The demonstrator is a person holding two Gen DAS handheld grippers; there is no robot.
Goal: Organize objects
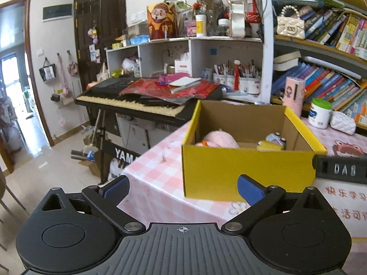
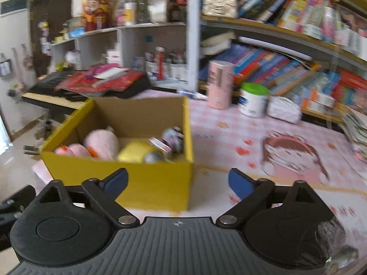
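**Mia:** When you look past the left gripper (image 1: 182,189), what do its two blue fingers (image 1: 248,189) do?

**Ben:** They stand wide apart with nothing between them. Just ahead of them is the yellow box (image 1: 247,171), sitting on the pink checked tablecloth (image 1: 156,171).

**Mia:** And the right gripper (image 2: 177,184)?

**Ben:** It is wide too, and it holds nothing. The same box is ahead of it, a bit to its left.

**Mia:** What is in the box?

**Ben:** A pink plush toy (image 2: 101,143) lies on the left side. A yellow roll (image 2: 135,152) is right in front, near the close wall. A small carton (image 2: 160,146) and a little grey toy (image 2: 173,138) are on the right side.

**Mia:** What is farther off?

**Ben:** Past the box, to the right, a pink tube (image 2: 220,84) stands by a white tub with a green lid (image 2: 253,100) and a white pouch (image 2: 284,110). Behind them are shelves of books (image 2: 286,73). Off to the left is a black keyboard (image 1: 130,100) with red papers on top.
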